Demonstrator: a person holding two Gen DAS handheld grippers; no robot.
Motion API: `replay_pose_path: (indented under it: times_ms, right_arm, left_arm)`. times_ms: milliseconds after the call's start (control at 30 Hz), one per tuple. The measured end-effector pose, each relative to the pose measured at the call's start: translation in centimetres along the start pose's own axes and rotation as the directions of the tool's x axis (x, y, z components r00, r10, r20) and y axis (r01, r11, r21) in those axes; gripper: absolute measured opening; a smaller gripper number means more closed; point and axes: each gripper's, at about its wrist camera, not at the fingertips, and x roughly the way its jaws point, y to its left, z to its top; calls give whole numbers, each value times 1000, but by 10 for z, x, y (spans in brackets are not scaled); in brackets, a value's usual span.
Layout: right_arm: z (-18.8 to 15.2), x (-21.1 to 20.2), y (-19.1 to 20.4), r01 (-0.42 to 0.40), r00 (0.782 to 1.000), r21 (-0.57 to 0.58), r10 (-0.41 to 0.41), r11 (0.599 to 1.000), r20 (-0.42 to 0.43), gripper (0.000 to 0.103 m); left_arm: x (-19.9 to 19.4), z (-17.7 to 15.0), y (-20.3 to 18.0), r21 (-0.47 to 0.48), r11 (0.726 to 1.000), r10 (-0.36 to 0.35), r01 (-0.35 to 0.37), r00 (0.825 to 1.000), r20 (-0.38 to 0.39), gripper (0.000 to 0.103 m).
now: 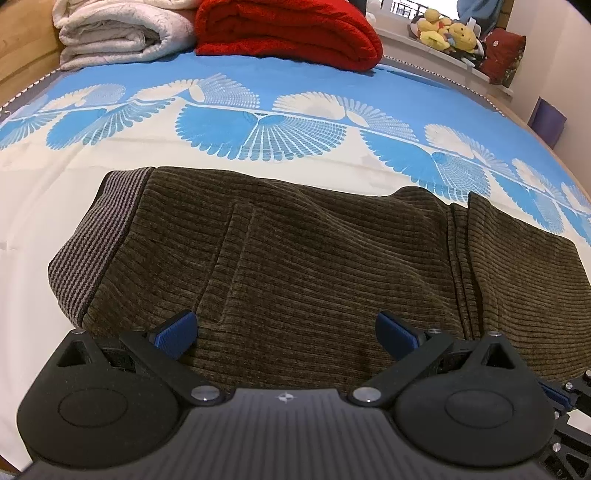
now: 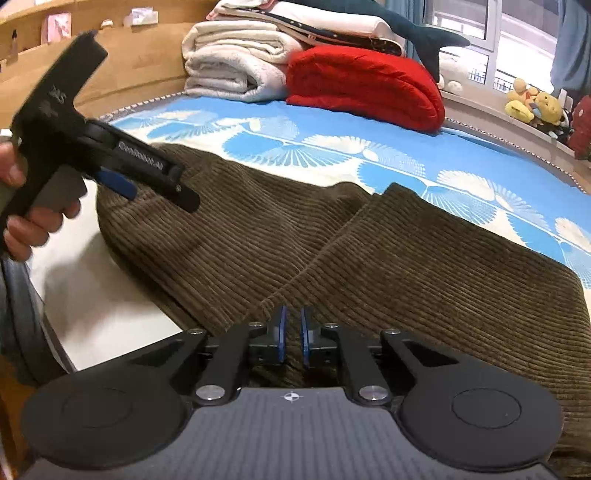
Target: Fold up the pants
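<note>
A pair of brown corduroy pants (image 1: 295, 258) lies spread across a bed (image 1: 33, 206) covered with a blue and cream sheet printed with fan shapes. In the left wrist view the striped ribbed waistband (image 1: 92, 243) sits at the left end of the garment, and the legs run off to the right. The left gripper (image 1: 286, 334) hovers just over the fabric near the pocket seam with its blue pads wide apart and nothing between them. In the right wrist view the right gripper (image 2: 291, 336) has its two blue pads drawn almost together at the near edge of the pants, where one leg overlaps the other; a thin ridge of corduroy appears pinched between them. The same view shows the left gripper from the side at the upper left, held by a hand (image 2: 22, 221) above the waistband end. At the head of the bed rest a folded white blanket (image 1: 122, 33) and a folded red blanket (image 1: 288, 33), side by side and touching. Plush toys (image 1: 447, 31) sit on the window ledge beyond.
</note>
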Motion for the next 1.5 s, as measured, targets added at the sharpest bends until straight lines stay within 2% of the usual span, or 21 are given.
replay_pose_path:
  times_ms: [133,300,333,367,400,433,467,600,667,733,800,833,900,967,1033,1133,1200,1267,1333,1433,1500]
  right_arm:
    - [1,2,2,7,1000,-13,-7,1000,4,10]
    - [-2,-3,18,63,997,-124,-59,990,42,12]
    - [-2,-6,21,67,997,-139,-60,988,55,16]
    - [-2,-9,24,64,996,-145,-54,987,70,30]
    - [-2,-12,26,47,996,-144,-36,989,82,44]
    - [-2,-14,27,18,997,-139,-7,990,83,69]
    - [-3,-17,31,-21,996,-136,33,990,86,71]
    - [-7,-24,49,-120,988,-166,134,979,74,70]
    - [-3,-30,49,-118,985,-161,136,980,103,70]
    - [6,-37,34,-56,983,-99,72,994,168,70]
    - [15,-41,7,42,977,23,-45,999,210,70]
    - [19,-41,-9,111,970,91,-128,990,207,67]
    - [22,-36,-38,214,957,210,-248,954,151,36]
    - [19,-31,-61,214,964,306,-251,928,88,31]
    - [15,-27,-68,154,980,352,-188,923,64,28]
    - [10,-19,-41,38,997,267,-53,963,52,28]
    - [2,-2,-17,1,1000,164,4,986,-31,23]
    - [-8,8,4,83,996,32,-82,996,-25,18]
    - [-7,7,11,98,995,-45,-99,994,-10,18]
    - [0,-4,-7,64,998,63,-63,996,-7,20]
    - [4,-23,-22,111,993,139,-116,984,30,25]
  left_arm:
    - [-1,-1,-1,9,1000,2,-2,1000,5,103]
    - [-1,-1,-2,16,1000,3,-3,1000,8,103]
    - [-1,-1,-3,17,1000,3,-3,1000,7,103]
    - [-1,-1,-3,18,1000,3,-3,1000,7,103]
    - [-1,-1,-2,19,1000,2,-3,1000,6,103]
    - [-1,-1,-2,18,1000,2,-2,1000,6,103]
    - [-1,-1,-2,19,1000,2,-2,1000,6,103]
    - [-2,-1,-1,16,1000,5,-5,1000,9,103]
    - [-3,-1,1,11,1000,6,-6,1000,13,103]
    - [-2,-1,2,7,1000,9,-10,1000,11,103]
    - [-2,-1,5,1,1000,13,-13,1000,5,103]
    - [-1,0,6,-4,1000,13,-13,1000,3,103]
    - [-1,1,7,-13,1000,14,-14,1000,2,103]
    - [-1,2,7,-18,1000,12,-12,1000,3,103]
    - [-2,2,6,-19,1000,6,-6,1000,5,103]
    - [-3,0,-1,-2,1000,-11,11,1000,3,103]
    - [-3,-3,-9,19,1000,-17,17,1000,-5,103]
    - [-7,-7,-17,44,998,-41,41,999,1,103]
    - [-11,-12,-27,71,996,-51,50,999,17,103]
    - [-13,-21,-45,108,993,-51,47,998,38,103]
    - [-13,-27,-57,125,990,-70,65,997,34,103]
